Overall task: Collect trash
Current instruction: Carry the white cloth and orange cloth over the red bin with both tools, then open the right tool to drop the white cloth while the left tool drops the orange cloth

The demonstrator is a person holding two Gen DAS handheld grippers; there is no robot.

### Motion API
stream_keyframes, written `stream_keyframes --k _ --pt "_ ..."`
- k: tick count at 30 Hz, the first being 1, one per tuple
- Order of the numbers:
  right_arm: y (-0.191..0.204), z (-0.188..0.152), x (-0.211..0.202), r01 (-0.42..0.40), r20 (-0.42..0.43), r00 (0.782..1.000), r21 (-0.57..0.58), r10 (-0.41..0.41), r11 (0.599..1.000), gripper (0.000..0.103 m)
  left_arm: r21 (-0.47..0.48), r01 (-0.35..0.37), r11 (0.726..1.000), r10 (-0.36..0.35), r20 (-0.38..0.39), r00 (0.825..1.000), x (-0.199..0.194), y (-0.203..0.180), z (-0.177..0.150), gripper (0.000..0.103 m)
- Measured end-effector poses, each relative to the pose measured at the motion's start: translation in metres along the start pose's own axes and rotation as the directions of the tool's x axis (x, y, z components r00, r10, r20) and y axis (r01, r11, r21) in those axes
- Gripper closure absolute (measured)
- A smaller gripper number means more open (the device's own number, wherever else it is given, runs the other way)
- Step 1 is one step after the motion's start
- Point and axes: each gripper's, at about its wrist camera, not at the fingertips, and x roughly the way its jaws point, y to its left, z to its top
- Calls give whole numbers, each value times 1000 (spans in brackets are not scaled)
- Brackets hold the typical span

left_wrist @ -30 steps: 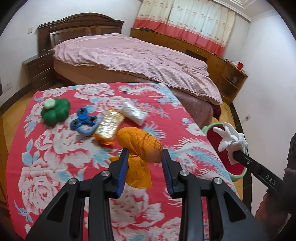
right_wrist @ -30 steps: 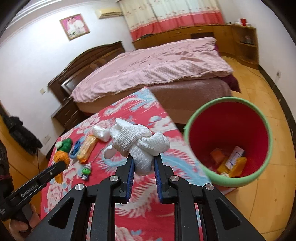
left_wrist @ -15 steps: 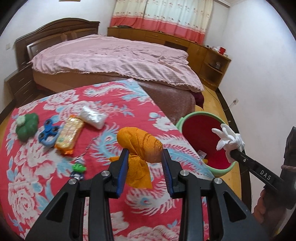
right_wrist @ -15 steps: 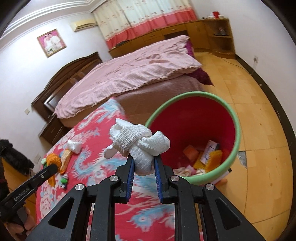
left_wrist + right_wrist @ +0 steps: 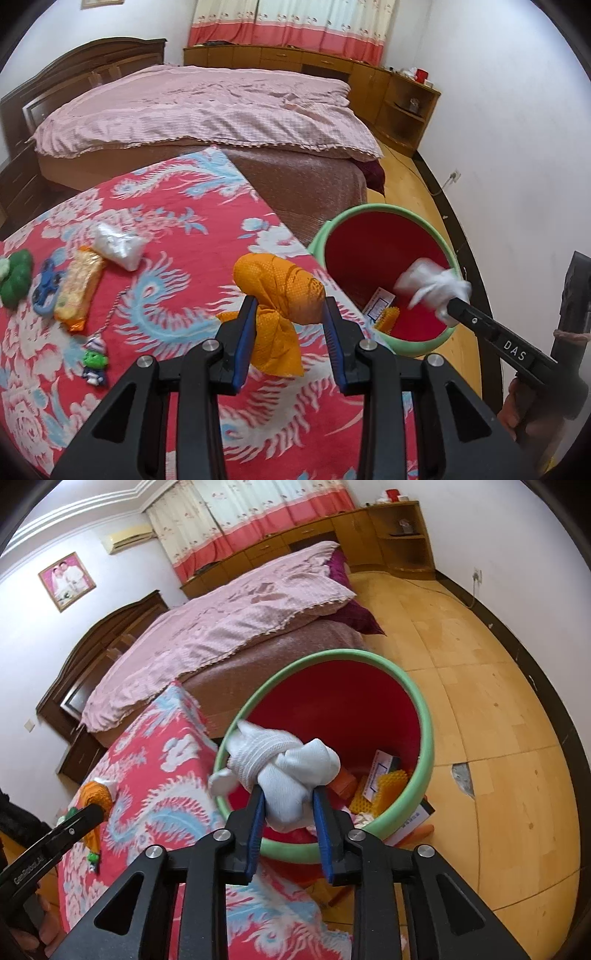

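1. My left gripper [image 5: 290,319] has its jaws clamped on one orange cloth [image 5: 280,291], over the table [image 5: 177,236] edge beside the bin [image 5: 369,216].
2. My right gripper [image 5: 288,812] holds one white sock bundle [image 5: 284,771] over the bin's mouth; its jaws have just been opening, the bundle between them.
3. One bin, trash inside.
4. Five things lie on the table, left of the bin: one green toy [image 5: 14,280], one spinner [image 5: 46,291], two wrappers, one keychain [image 5: 94,360].

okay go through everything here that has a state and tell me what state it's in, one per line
left gripper: shut on orange cloth bundle
right gripper: jaws just been opening, knotted white sock between them, over the bin
bin: upright, open, trash inside
curtains: drawn
bed: made
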Motion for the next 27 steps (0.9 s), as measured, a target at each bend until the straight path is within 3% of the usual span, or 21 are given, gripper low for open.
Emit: stream_keyframes --k 22,27 --pt "-37 13 -2 39 30 999 55 -40 998 75 125 120 985 -111 -83 990 61 -67 9 68" --pt "-41 15 0 41 31 999 64 -43 997 75 145 135 980 -125 -75 989 65 -76 11 56"
